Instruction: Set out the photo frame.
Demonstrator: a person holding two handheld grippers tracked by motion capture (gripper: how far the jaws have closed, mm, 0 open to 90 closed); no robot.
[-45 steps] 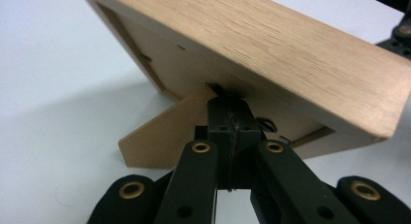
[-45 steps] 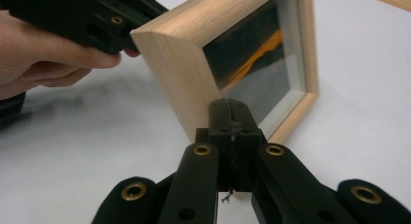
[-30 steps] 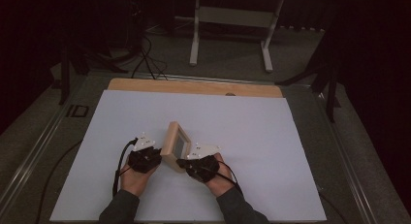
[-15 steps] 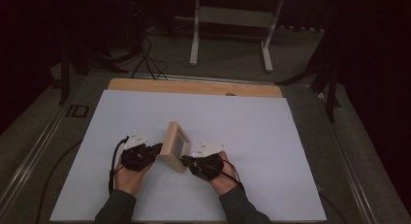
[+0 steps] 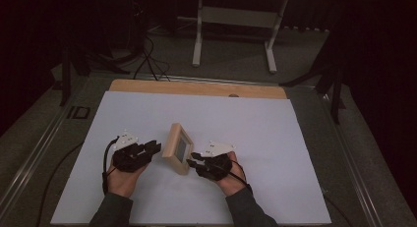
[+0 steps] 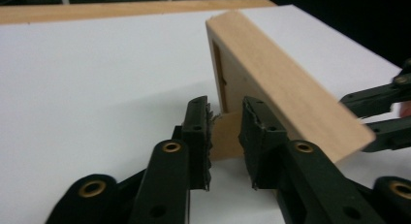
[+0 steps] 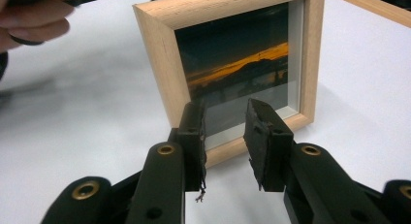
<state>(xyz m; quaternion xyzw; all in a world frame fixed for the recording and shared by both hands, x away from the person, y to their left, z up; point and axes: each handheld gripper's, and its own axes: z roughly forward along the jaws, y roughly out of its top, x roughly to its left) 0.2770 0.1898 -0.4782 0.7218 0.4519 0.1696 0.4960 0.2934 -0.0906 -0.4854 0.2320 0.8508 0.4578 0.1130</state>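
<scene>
Left hand-held gripper [image 5: 153, 148] and right hand-held gripper [image 5: 193, 159] flank the picture frame [image 5: 179, 147], both spread, gripping nothing.
Frame stands upright mid-desk [image 5: 275, 138], between the 2; left jaws aim at its rear stand [image 6: 228, 136]; right faces the glass; neither clearly nearer.

Wooden picture frame [image 5: 178, 147] stands upright, sunset photo inside.

A light wooden picture frame [image 5: 178, 148] stands on the white table sheet [image 5: 255, 128], between the left gripper [image 5: 152, 148] and right gripper [image 5: 193, 159].
</scene>
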